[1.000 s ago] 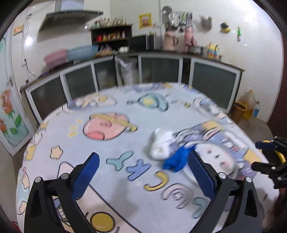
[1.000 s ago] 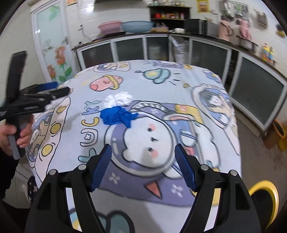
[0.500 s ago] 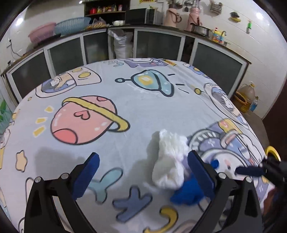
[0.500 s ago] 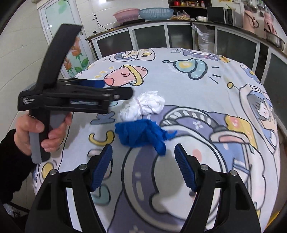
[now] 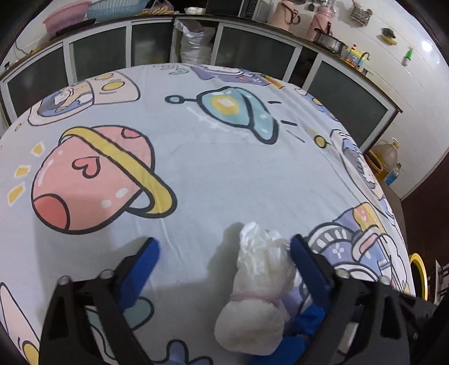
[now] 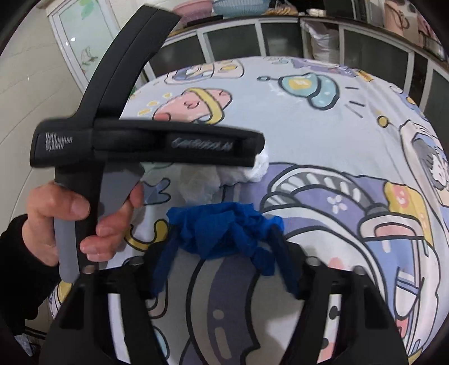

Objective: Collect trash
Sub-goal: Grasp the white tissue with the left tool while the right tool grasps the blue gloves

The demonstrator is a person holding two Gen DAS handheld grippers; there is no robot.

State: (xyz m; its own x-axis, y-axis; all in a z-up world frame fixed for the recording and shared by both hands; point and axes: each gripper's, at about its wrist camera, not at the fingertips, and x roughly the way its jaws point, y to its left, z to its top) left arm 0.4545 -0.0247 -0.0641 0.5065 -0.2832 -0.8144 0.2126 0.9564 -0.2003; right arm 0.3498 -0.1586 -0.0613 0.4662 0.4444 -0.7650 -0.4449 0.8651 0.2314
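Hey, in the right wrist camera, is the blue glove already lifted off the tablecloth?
No, the crumpled blue glove lies on the cartoon tablecloth, sitting between the open fingers of the right gripper.

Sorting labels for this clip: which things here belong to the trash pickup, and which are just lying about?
Job: white tied bag, blue crumpled glove, left tongs, right tongs.
Lying about: pink jugs, white sack, oil bottle, basins.

Tied bag (image 5: 258, 283) lies on table (image 5: 224, 168), crumpled glove (image 6: 224, 230) just beside it.
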